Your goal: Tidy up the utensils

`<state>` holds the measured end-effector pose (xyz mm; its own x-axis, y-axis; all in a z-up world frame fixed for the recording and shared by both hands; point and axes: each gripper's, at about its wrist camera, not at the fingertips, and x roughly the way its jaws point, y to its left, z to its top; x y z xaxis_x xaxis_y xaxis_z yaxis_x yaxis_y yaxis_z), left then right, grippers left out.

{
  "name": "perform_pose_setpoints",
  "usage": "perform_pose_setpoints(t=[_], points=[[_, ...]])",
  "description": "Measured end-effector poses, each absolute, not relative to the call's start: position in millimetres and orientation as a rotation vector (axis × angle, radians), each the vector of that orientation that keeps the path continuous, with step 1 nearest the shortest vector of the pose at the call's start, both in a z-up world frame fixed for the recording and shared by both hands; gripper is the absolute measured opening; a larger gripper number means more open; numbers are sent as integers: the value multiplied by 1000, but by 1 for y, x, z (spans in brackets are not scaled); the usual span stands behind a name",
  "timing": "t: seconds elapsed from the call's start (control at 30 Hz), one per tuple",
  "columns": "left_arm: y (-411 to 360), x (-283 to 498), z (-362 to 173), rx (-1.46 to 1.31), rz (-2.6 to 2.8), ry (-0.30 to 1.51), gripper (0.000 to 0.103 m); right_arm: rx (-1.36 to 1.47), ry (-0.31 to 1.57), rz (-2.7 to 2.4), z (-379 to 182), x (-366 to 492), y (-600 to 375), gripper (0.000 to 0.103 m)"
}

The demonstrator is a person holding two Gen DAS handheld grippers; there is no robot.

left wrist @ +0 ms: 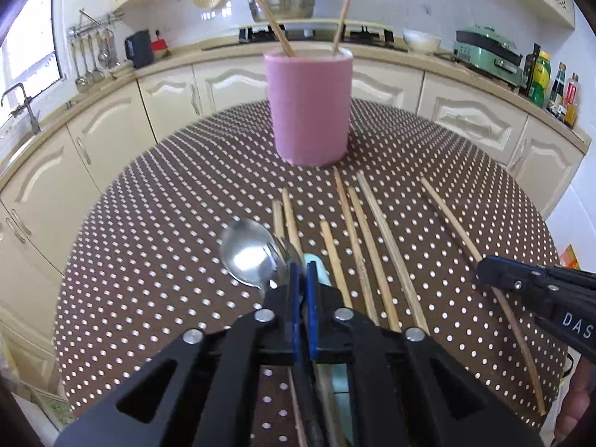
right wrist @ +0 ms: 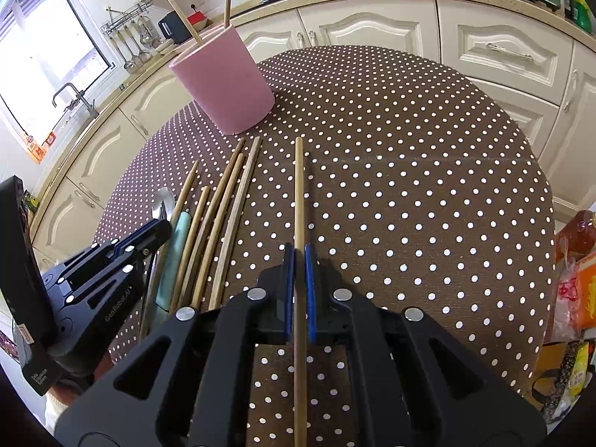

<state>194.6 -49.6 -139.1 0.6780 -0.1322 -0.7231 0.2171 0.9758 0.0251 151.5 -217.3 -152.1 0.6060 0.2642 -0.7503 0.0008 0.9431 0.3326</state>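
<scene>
A kitchen with cream cabinets (left wrist: pixel 111 138) surrounds a round table under a brown polka-dot cloth (right wrist: pixel 409 171). The left gripper (left wrist: pixel 303 272) has its blue pads pressed together on a metal spoon's (left wrist: pixel 249 251) handle, the bowl sticking out just ahead and left of the tips, a pale teal handle (left wrist: pixel 320 268) just to their right. The right gripper (right wrist: pixel 299 257) is clamped on 1 wooden chopstick (right wrist: pixel 299 186) that runs straight ahead between its fingers. Between both grippers, 6 more chopsticks (right wrist: pixel 219 223) lie side by side on the cloth. Beyond them stands a pink holder (left wrist: pixel 309 108) with 2 chopsticks upright inside.
</scene>
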Motion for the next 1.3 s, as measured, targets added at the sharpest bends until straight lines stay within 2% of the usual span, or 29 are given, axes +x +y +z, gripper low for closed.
perform_pose_setpoints(t=[0.5, 0.57, 0.6, 1.03, 1.3], points=[[-39, 190, -135, 86, -270, 809, 5, 291, 904, 151, -146, 146, -207, 6], [-38, 189, -135, 109, -263, 806, 27, 290, 911, 153, -148, 147, -207, 6], [-36, 188, -136, 111, -254, 801, 43, 290, 914, 153, -149, 148, -207, 6], [-35, 180, -126, -16, -489, 720, 43, 278, 928, 168, -154, 147, -201, 6], [-40, 205, -143, 3, -374, 836, 43, 276, 943, 168, -159, 148, -202, 6]])
